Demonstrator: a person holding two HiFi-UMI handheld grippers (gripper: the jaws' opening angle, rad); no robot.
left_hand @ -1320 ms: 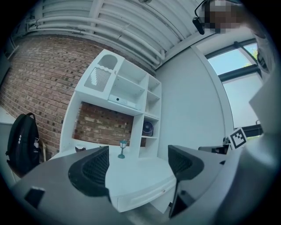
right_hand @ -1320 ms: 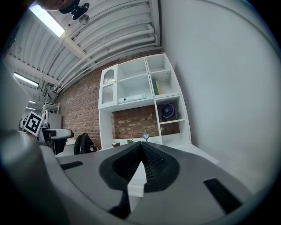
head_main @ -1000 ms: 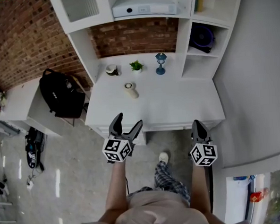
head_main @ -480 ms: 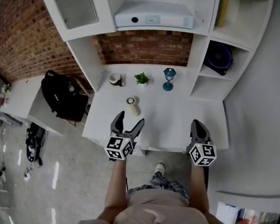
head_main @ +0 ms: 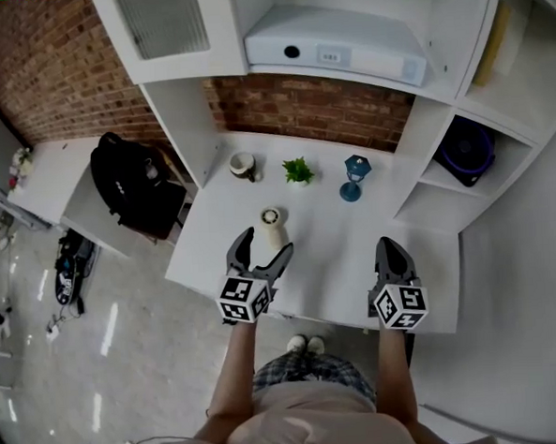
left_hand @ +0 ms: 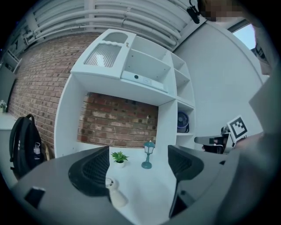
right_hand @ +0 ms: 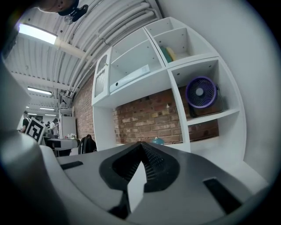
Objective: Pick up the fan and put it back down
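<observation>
The round purple fan [head_main: 468,148] is sitting in the white shelf cubby [head_main: 424,190] at two o'clock, well apart from both grippers. The right hand-held gripper [head_main: 390,249] is pointing that way with its jaws pressed together, so it is likely risking shoving the fan. The left hand-held gripper [head_main: 265,245], spread and empty, is risking tipping the small cream vase [head_main: 274,228] just beside it.

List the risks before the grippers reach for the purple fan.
1. The right gripper is shut; unopened, it may shove the purple fan deeper into its shelf compartment.
2. The open left gripper hangs close to the small cream vase and might topple it.
3. The teal lantern stands near the compartment, so a reach across could clip it.
</observation>
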